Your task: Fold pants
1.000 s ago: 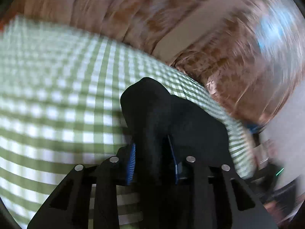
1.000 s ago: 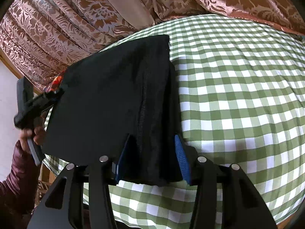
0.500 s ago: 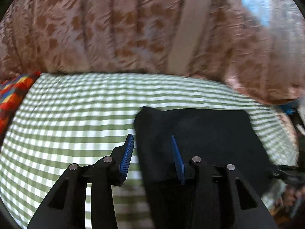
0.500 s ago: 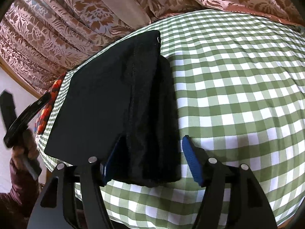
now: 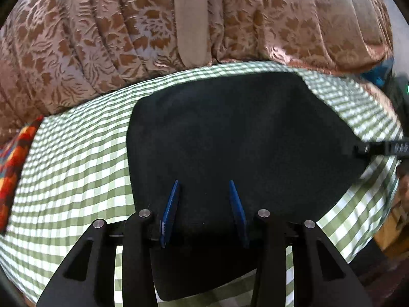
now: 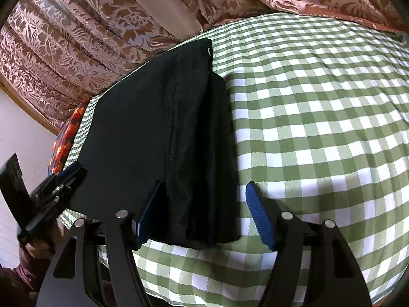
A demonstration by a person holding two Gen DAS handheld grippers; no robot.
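The black pants lie folded into a flat rectangle on the green-and-white checked cloth. In the right wrist view the pants show stacked layers along their right edge. My left gripper is open, its blue pads over the near edge of the pants. My right gripper is open, its pads either side of the thick folded edge. The right gripper's tip shows at the pants' right corner in the left wrist view; the left gripper shows at the pants' left corner in the right wrist view.
A brown floral curtain hangs behind the table, also in the right wrist view. A red-orange patterned cloth lies at the table's left end. Checked cloth extends to the right of the pants.
Both grippers have opened and let go of the pants, which now lie flat. The left gripper has swung round to face the pants squarely.
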